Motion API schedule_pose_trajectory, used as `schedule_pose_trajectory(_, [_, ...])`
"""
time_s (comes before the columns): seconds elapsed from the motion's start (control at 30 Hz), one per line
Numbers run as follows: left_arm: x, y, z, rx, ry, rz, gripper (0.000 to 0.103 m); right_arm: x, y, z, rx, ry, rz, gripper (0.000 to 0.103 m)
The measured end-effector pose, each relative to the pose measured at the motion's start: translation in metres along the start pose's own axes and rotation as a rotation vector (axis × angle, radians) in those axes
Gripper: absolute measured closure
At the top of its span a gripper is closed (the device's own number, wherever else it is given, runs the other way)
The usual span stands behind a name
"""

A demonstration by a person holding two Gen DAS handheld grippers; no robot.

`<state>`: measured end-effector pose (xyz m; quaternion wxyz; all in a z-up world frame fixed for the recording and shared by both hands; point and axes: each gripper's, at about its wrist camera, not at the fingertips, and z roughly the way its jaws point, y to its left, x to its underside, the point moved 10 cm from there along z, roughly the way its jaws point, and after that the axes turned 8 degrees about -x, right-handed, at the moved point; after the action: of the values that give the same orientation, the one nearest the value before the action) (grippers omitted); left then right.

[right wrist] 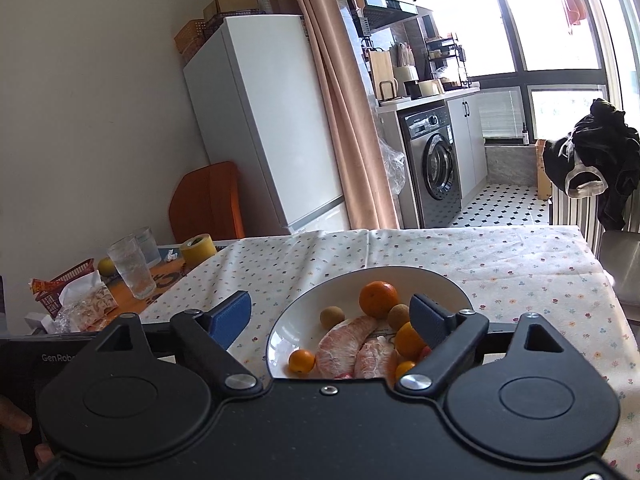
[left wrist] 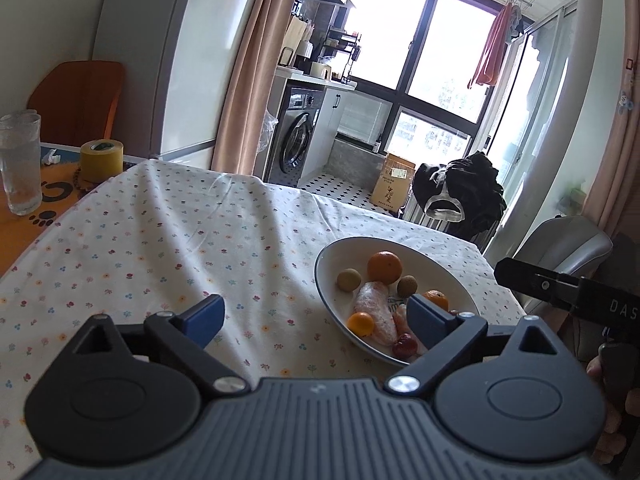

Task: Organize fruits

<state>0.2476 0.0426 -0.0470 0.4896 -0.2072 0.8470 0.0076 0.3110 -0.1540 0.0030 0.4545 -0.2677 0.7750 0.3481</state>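
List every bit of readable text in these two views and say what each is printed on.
"DAS", cut off by the frame edge: on the black body of the right gripper, seen from the left wrist view.
"GenRob", partly hidden: on the black body of the left gripper, seen from the right wrist view.
Printed characters on the cardboard box by the window: too small to read.
Washing machine panel markings: too blurred to read.

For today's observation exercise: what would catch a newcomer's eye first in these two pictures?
First the white bowl of fruit on the flowered tablecloth, the big orange at its middle beside pale peeled pomelo pieces. Then both open grippers, left gripper and right gripper, hanging empty near the bowl. Behind, a bright window over a washing machine.
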Motion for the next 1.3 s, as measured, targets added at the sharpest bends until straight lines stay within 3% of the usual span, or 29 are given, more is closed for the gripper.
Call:
schedule_pose_trajectory(0.43, [0.003, 0.008, -0.034, 0.021, 0.000, 0.031, 0.004, 0.003, 0.032, -0.020, -0.033, 0.006, -0.017, 0.001])
schedule_pose_trajectory(1.3, [0.028, 0.021, -0.097, -0.002, 0.029, 0.124, 0.000, 0.030, 0.071, -0.058, -0.070, 0.117, -0.001, 0.000])
